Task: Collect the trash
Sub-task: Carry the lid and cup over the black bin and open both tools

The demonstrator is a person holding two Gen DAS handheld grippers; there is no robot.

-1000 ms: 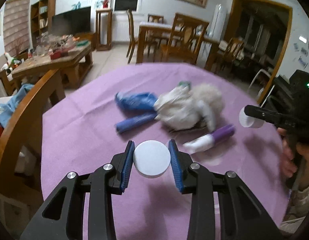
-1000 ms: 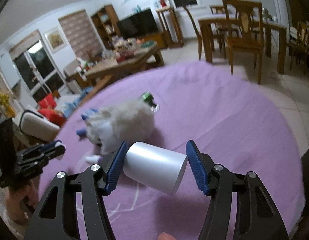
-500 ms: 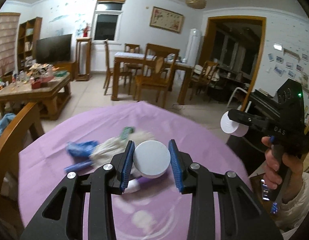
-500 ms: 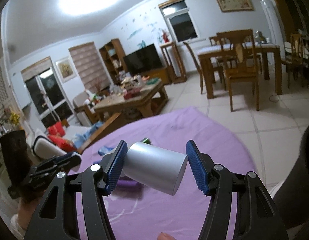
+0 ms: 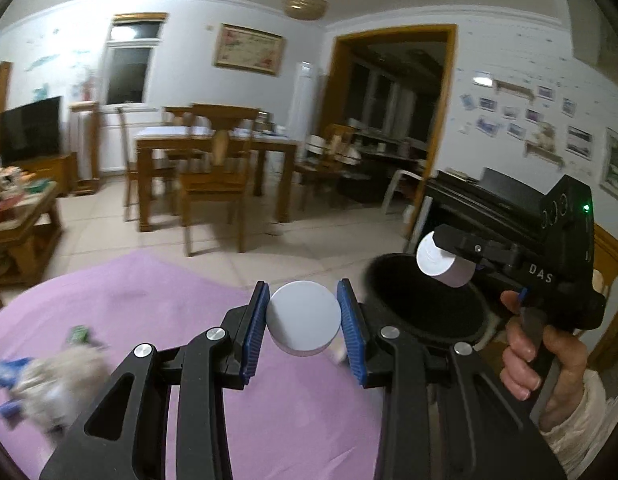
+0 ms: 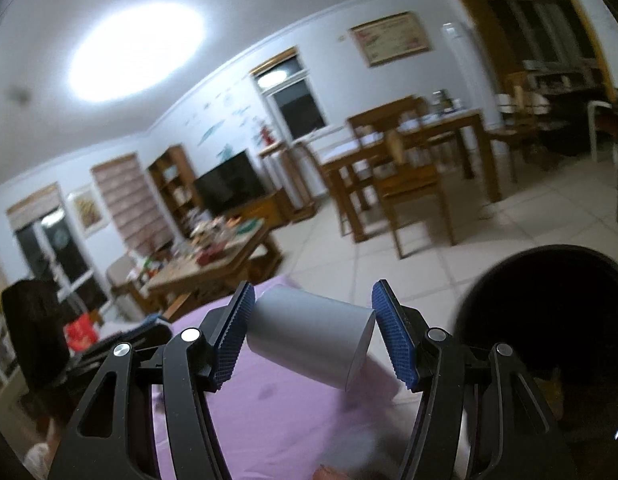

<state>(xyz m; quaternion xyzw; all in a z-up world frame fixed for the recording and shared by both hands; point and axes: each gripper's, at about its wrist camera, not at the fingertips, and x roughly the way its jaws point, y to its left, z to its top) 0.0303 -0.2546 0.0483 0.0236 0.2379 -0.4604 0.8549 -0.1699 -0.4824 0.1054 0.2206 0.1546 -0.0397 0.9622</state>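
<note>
My left gripper [image 5: 303, 292] is shut on a white round cap [image 5: 304, 326], seen end-on between the blue pads above the purple table [image 5: 157, 312]. My right gripper [image 6: 313, 296] is shut on a white cylinder [image 6: 309, 340] that lies tilted across its pads. In the left wrist view the right gripper [image 5: 443, 260], held by a hand [image 5: 545, 356], carries that white cylinder [image 5: 441, 264] over the mouth of a black bin [image 5: 413, 300]. The black bin [image 6: 549, 340] stands beside the table's right edge. A blurred pile of white and blue trash [image 5: 49, 376] lies at the table's left.
Tiled floor [image 5: 301, 248] runs beyond the table to a wooden dining table with chairs [image 5: 213, 160]. A cluttered coffee table [image 6: 213, 256] and a TV [image 6: 229, 184] stand further left. A dark piano [image 5: 489, 196] is behind the bin.
Both grippers have swung right and upward, away from the trash pile on the table, and the black bin has come into view. Each keeps its white piece.
</note>
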